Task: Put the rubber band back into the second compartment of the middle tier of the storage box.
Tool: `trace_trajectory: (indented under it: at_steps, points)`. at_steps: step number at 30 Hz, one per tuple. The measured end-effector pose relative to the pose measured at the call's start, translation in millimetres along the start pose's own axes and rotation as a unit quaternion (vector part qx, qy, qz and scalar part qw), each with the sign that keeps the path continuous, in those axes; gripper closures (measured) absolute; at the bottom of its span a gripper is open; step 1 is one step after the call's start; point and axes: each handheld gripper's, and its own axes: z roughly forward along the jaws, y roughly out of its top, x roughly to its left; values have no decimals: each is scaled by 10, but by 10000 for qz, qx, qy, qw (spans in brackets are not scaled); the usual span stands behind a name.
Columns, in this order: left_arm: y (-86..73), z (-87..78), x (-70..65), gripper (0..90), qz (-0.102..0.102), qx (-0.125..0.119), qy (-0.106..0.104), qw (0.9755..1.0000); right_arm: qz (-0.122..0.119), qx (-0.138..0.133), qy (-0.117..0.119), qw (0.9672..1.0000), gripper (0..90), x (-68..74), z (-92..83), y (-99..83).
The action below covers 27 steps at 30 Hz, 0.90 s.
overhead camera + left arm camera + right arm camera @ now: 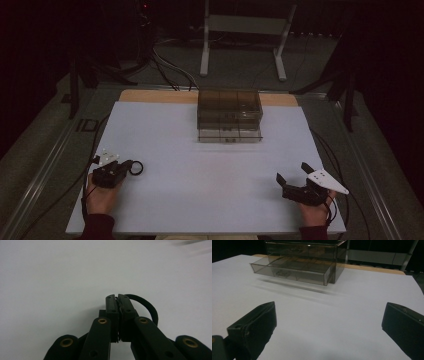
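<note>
The left gripper [117, 298] is clenched on a black ring [147, 307] at the near left; a thin pinch could slip; the right gripper [329, 322] gapes empty, far from the drawer [292, 271].

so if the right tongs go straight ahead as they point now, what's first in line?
Probably the smoky drawer box: its open lower drawer faces the right tongs, which stand open, with bare white tabletop between. Depth is hard to judge.

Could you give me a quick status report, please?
Left hand-held gripper shut on black ring. Right hand-held gripper open, empty. Drawer open; path clear.
</note>
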Motion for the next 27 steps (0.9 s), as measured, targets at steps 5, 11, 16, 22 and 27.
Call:
trace_trajectory:
  at_steps: [5,11,16,22,27]
  points:
    - [60,4,-58,891,63,1,-19,10000,32,-9,-30,10000,0,-11,-3,-3]
    - [165,-17,-90,890,109,-75,-85,9999,25,-10,-14,10000,0,-4,-3,-3]
    - [257,-51,-110,891,98,-223,-197,9995,25,-2,10,10000,0,4,11,-4]
    - [425,-40,-170,891,211,-282,-281,9990,8,-12,0,10000,0,7,8,-2]
    - [562,-11,-207,891,246,-324,-363,9985,14,-20,-5,10000,0,0,10,-2]
